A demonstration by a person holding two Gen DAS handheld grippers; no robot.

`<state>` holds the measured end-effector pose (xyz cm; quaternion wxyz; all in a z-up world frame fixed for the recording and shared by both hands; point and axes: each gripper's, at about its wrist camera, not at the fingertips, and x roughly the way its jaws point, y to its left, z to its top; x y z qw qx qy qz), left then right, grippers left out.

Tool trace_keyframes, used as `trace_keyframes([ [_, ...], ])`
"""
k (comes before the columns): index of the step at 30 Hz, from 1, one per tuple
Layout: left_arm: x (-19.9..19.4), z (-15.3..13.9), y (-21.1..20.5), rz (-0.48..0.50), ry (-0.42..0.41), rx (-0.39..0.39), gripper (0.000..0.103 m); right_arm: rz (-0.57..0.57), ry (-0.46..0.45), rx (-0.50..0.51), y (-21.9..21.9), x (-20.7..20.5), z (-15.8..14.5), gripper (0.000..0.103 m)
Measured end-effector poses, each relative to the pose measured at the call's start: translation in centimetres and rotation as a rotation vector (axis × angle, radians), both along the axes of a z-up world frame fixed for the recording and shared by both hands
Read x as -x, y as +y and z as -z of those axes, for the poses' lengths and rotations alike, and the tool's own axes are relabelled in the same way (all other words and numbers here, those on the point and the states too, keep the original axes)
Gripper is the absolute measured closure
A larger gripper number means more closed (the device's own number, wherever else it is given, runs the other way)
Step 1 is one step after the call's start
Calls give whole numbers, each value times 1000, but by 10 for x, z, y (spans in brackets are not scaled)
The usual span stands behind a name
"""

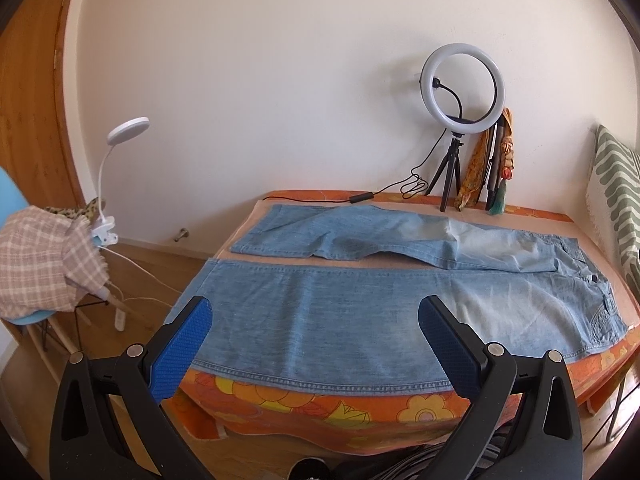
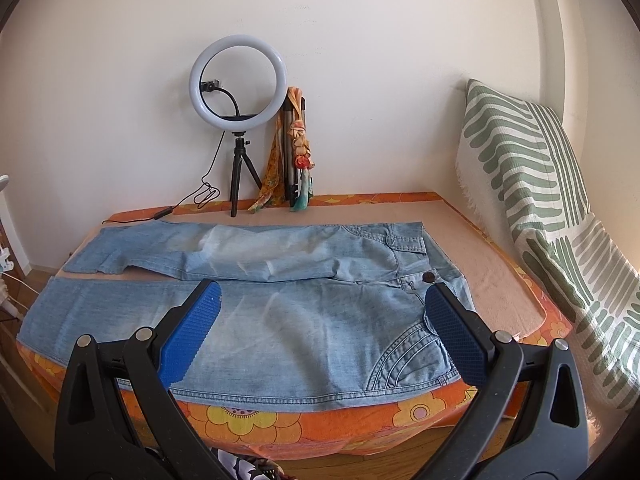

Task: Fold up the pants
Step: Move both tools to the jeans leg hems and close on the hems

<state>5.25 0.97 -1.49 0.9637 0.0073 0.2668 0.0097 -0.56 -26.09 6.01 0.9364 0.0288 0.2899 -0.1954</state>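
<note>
Lying flat on the tabletop [image 1: 520, 216], the jeans [image 1: 340, 312] spread full length with both legs pointing left and the waist at the right, the near leg reaching the near edge and the far leg rumpled and slightly bent beside it, a thin strip of bare cloth between them. An orange flowered cover [image 1: 424, 408] hangs over the near edge below the denim hem. The left tool [image 1: 316, 312] hangs above the near leg toward its cuff end, its blue pads spread wide and gripping nothing. The right tool [image 2: 324, 296] hovers over the near hip, likewise spread wide and empty, its right pad just over the curved front pocket [image 2: 404, 356] and near the dark waist button [image 2: 428, 277]. At the far side a ring light [image 1: 460, 88] on a small black tripod stands against the white wall, its cable trailing left across the cover, with a patterned scarf [image 1: 476, 164] draped on folded poles just to its right. A green-and-white striped cushion [image 2: 532, 200] leans at the right end. Off the left end, on the wooden floor, a chair [image 1: 24, 200] carries a checked cloth [image 1: 44, 256], and a white clip lamp [image 1: 128, 128] is clamped beside it.
</note>
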Motion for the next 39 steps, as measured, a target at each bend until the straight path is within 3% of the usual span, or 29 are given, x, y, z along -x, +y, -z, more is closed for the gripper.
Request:
trace_keyframes([
  [9, -44, 8, 29, 19, 53, 38, 1, -116, 61, 10, -6, -65, 7, 0],
  [14, -78, 11, 46, 17, 80, 47, 1, -210, 78, -40, -13, -108, 11, 0],
  [19, -119, 11, 58, 9, 101, 50, 1, -292, 107, -41, -7, -154, 9, 0],
  [26, -194, 16, 81, 22, 169, 112, 1, -402, 167, -78, 10, -227, 16, 0],
  [34, -274, 38, 90, 25, 262, 121, 9, -475, 245, -126, 10, -317, 52, 0],
  [39, -317, 52, 90, 17, 287, 95, 12, -479, 298, -209, 0, -364, 86, 0],
])
